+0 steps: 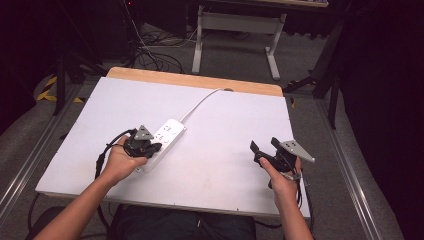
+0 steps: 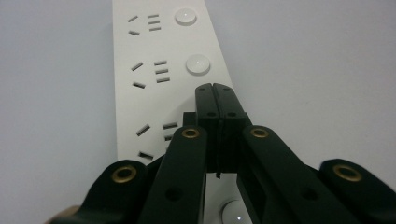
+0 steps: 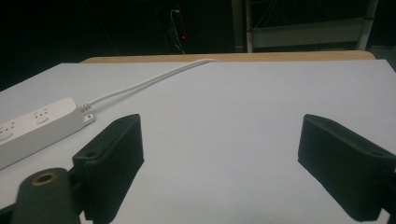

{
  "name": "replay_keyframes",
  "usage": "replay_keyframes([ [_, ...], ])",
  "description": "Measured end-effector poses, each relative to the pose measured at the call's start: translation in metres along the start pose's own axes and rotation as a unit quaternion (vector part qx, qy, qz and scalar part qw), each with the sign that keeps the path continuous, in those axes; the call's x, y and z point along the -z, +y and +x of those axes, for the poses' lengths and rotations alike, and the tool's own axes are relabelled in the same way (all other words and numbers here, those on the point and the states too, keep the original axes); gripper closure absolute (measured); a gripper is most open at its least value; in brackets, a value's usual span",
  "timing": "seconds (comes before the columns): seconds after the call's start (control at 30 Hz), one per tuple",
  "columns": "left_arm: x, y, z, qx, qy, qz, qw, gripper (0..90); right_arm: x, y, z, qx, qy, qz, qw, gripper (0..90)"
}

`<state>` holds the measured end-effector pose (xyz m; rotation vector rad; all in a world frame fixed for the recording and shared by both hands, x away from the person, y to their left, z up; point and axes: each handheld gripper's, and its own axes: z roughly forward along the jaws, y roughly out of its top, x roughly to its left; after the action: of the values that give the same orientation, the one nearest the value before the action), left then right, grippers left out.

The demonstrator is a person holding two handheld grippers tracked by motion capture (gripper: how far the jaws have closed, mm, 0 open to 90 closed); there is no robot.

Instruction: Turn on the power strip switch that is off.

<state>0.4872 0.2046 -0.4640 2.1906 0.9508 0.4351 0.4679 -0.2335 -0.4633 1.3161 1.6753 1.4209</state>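
1. Jaws of the left claw (image 2: 215, 88) are pressed flat together with nothing between them, their tips poised over the near half of the white power strip (image 2: 154, 93), close beside one of its round buttons (image 2: 198, 64); whether the tips touch the casing I cannot tell.
2. From above, the left claw (image 1: 156, 147) sits over the strip's near end, the person's left hand (image 1: 121, 161) wrapped around its body.
3. Right claw (image 3: 219, 163) stands wide open and holds nothing, its two black jaws spread above bare white counter (image 3: 224, 107).
4. Seen from above, the right claw (image 1: 260, 148) is held in the right hand (image 1: 282, 179) near the counter's right edge, well apart from the power strip (image 1: 162, 140).
5. Power strip lies at an angle on the left-centre of the counter (image 1: 225, 150), and its white cord (image 1: 200, 102) runs up to the far wooden edge (image 1: 195, 80).
6. Nothing lies between the two claws but open counter surface.
7. Beyond the counter stand a white table frame (image 1: 235, 30) and loose cables (image 1: 150, 55) on the grey floor.
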Motion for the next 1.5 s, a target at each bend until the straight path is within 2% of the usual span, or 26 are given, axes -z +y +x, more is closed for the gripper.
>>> replay_keyframes([
  [1.4,-0.0004,0.0002,-0.0004,0.004,0.000,-0.002,1.0000,90.0,0.0019,0.0003,0.0018,0.002,-0.001,-0.001,1.0000,15.0],
  [1.5,-0.0004,0.0007,-0.0021,-0.003,0.005,0.000,1.0000,90.0,0.0015,0.0002,0.0017,0.002,-0.002,0.001,1.0000,15.0],
])
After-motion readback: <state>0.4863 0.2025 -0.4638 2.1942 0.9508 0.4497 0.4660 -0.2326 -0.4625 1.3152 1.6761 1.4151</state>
